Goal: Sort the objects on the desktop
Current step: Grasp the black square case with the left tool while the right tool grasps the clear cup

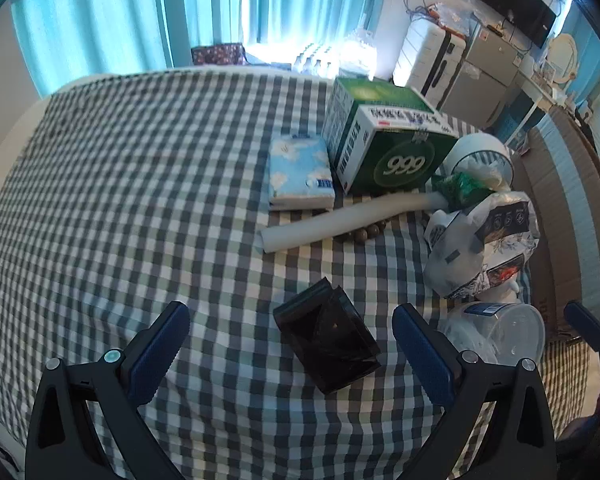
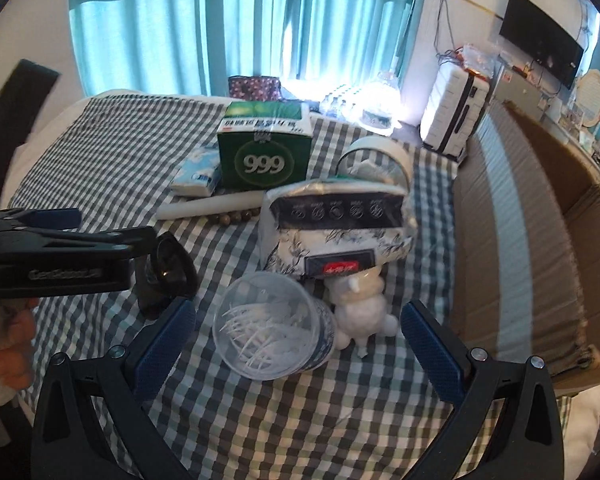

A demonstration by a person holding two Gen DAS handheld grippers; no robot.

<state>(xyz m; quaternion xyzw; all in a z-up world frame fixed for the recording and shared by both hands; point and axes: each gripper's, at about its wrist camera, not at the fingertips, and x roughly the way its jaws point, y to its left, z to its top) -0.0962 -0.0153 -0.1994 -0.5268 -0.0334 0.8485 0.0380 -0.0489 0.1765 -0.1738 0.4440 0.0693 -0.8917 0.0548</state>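
Note:
My left gripper (image 1: 292, 340) is open and empty, with a black folded plastic pack (image 1: 325, 346) lying on the checked cloth between its fingers. My right gripper (image 2: 300, 334) is open and empty, its fingers on either side of a clear tub of white picks (image 2: 272, 326) lying on its side, next to a small white figurine (image 2: 359, 312). Behind lie a patterned white pouch (image 2: 335, 228), a green 999 box (image 2: 266, 152), a blue tissue pack (image 1: 300, 172), a white roll (image 1: 339, 220) and brown beads (image 1: 365, 234).
A white round container (image 2: 379, 160) with a crumpled green bag (image 1: 459, 188) stands at the back right. A cardboard box (image 2: 539, 240) lines the right edge of the table. The left gripper's body (image 2: 60, 256) shows in the right wrist view.

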